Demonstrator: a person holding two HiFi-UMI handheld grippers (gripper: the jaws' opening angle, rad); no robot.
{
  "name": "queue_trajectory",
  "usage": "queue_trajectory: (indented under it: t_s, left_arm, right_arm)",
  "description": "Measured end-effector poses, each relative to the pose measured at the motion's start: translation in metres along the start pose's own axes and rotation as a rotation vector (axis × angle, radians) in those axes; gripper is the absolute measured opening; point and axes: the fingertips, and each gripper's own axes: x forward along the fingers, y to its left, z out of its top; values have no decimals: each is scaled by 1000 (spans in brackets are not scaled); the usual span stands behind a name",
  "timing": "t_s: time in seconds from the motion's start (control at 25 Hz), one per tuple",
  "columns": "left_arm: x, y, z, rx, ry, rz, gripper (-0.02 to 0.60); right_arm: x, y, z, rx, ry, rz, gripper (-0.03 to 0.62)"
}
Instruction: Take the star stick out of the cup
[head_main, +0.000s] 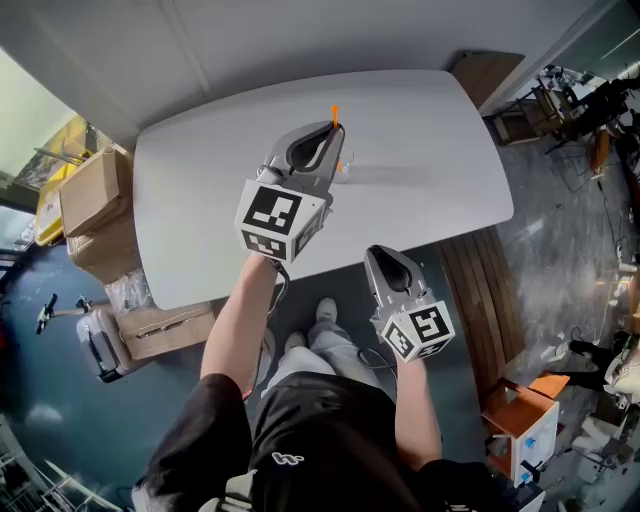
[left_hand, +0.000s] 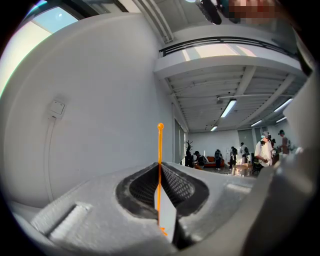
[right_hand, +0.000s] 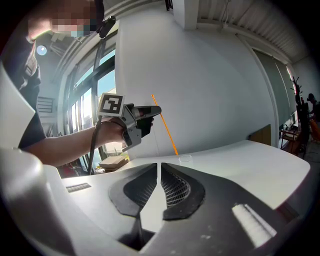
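Note:
A thin orange stick (left_hand: 160, 150) with a small ball at its top stands upright between the pads of my left gripper (left_hand: 160, 167), which is shut on it. In the right gripper view the stick (right_hand: 165, 125) slants down from my left gripper (right_hand: 156, 112) toward a small clear cup (right_hand: 185, 159) on the white table; its lower end sits by the cup's rim, and I cannot tell whether it is inside. The head view shows my left gripper (head_main: 335, 128) over the table's middle, just above the cup (head_main: 346, 172). My right gripper (head_main: 378, 250) hangs off the near edge, shut and holding nothing.
The white table (head_main: 430, 140) holds only the cup. Cardboard boxes (head_main: 90, 190) stand on the floor to the left and a wooden bench (head_main: 490, 290) to the right. A grey wall runs behind the table. The person's legs are at the near edge.

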Motion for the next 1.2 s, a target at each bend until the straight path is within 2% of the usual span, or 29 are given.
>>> queue_trajectory:
  t_s: [0.24, 0.44, 0.8, 1.08, 1.2]
  left_arm:
    - [-29, -10, 10, -3, -15, -28, 15]
    - [-58, -12, 7, -14, -15, -22, 15]
    - [-116, -19, 6, -55, -10, 10, 15]
    - [-163, -15, -6, -90, -1, 50, 15]
    - [-183, -15, -16, -54, 29, 70, 15]
  right_arm:
    - [-4, 20, 9, -15, -22, -7, 23]
    - [-7, 31, 11, 5, -42, -29, 23]
    - [-21, 48, 14, 23, -66, -83, 23]
    - [-32, 73, 12, 18, -78, -94, 21]
    - [-35, 83, 9, 15, -83, -101, 21]
